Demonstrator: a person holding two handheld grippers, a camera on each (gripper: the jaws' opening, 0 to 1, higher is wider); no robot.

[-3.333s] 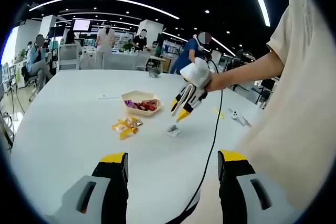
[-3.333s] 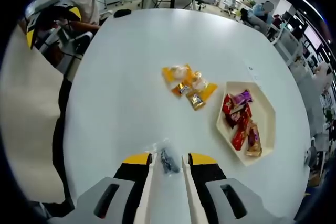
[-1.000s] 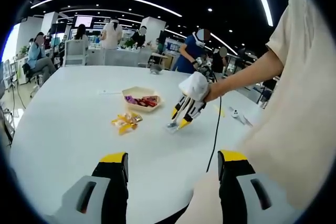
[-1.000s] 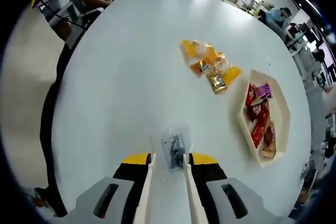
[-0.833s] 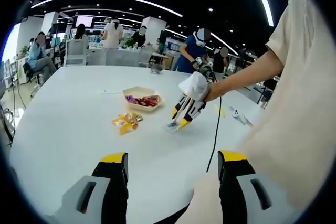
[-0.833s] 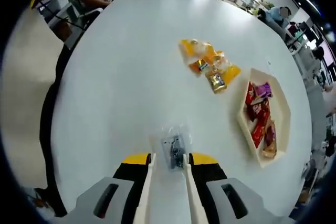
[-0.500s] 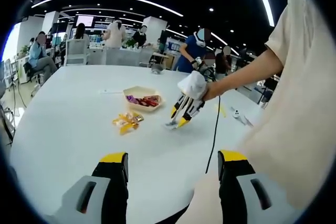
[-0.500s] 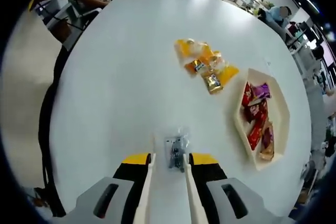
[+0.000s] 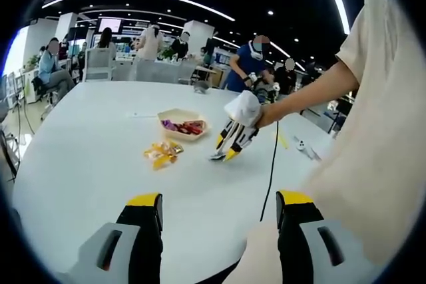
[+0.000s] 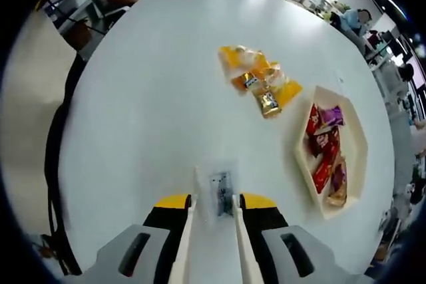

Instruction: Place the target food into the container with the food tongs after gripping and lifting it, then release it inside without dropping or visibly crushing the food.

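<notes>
My right gripper (image 10: 212, 201) is shut on the white food tongs (image 10: 188, 231), whose arms run up between its yellow-and-black jaws. The tong tips pinch a small clear packet (image 10: 218, 194) with a dark piece inside, held low over the white table. In the left gripper view, a hand holds that right gripper (image 9: 224, 151) tilted down, the packet (image 9: 217, 155) at its tip. The cream hexagonal container (image 10: 297, 139) holds red and purple wrapped snacks, right of the packet; it also appears as the container (image 9: 178, 115). My left gripper (image 9: 219, 201) is open and holds nothing.
A pile of orange and gold wrapped snacks (image 10: 259, 83) lies between packet and container, also seen as snacks (image 9: 162, 153). A black cable (image 9: 271, 164) trails off the near table edge. Small items (image 9: 303, 145) lie at right. People and desks stand beyond the table.
The right gripper came down on the clear packet and now has it pinched in the tongs, nudged slightly toward the container. The left gripper has stayed open and still.
</notes>
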